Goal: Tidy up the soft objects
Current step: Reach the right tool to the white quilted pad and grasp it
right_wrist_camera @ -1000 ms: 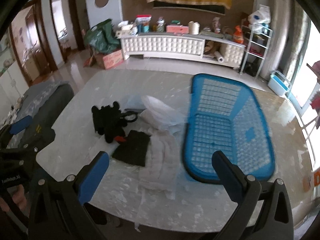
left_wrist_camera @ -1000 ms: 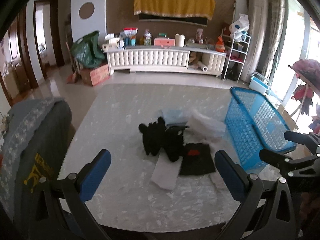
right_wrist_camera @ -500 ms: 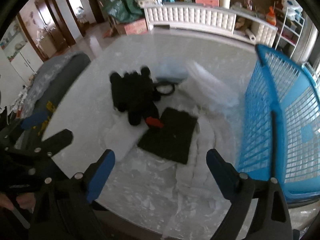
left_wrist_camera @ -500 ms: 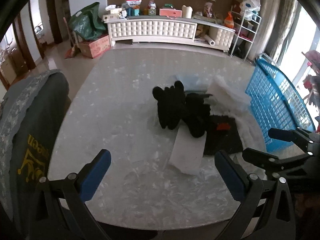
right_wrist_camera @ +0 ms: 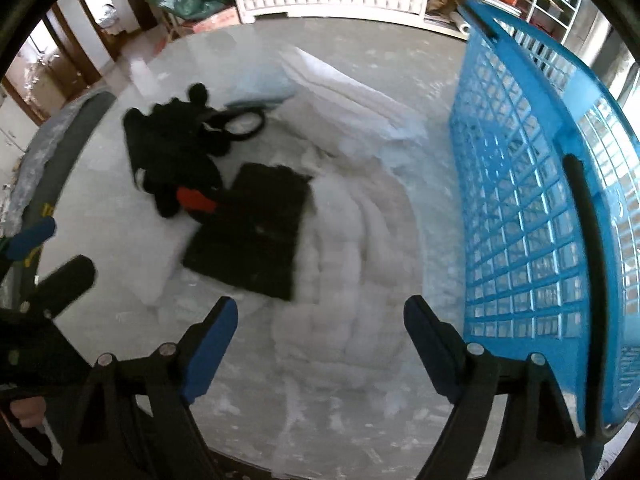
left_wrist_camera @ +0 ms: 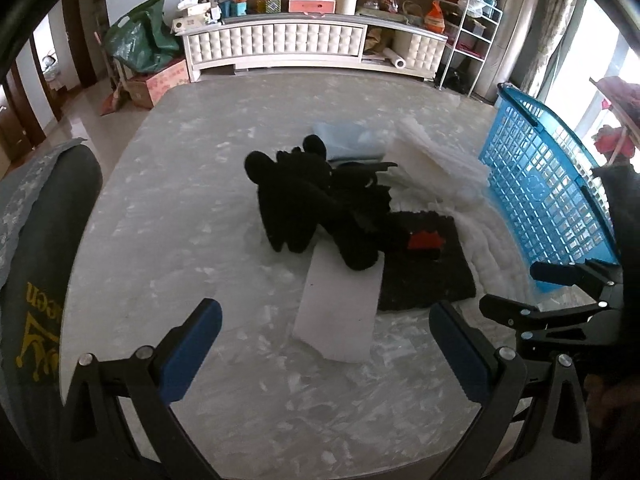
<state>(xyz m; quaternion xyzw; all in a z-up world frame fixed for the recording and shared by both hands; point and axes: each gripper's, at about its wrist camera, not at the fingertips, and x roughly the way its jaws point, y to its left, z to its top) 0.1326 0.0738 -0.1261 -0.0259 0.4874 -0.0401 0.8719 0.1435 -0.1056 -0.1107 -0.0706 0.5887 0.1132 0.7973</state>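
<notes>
mostly fuzzy black plush (left_wrist_camera: 316,204), flat dark mat (right_wrist_camera: 252,236), latticed blue basket (right_wrist_camera: 532,208)

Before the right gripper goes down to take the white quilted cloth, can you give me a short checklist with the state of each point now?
1. Right gripper open: ok, both blue pads are spread apart with nothing between them.
2. Left gripper open and holding nothing: ok.
3. White quilted cloth directly ahead of the right gripper: ok.
4. Cloth free of other items: not ok, the black mat seems to overlap its left edge.
5. Blue basket ready to receive: cannot tell, only its mesh wall and rim show clearly.
6. Left gripper out of the way: ok, it is at the far left in the right wrist view.
</notes>
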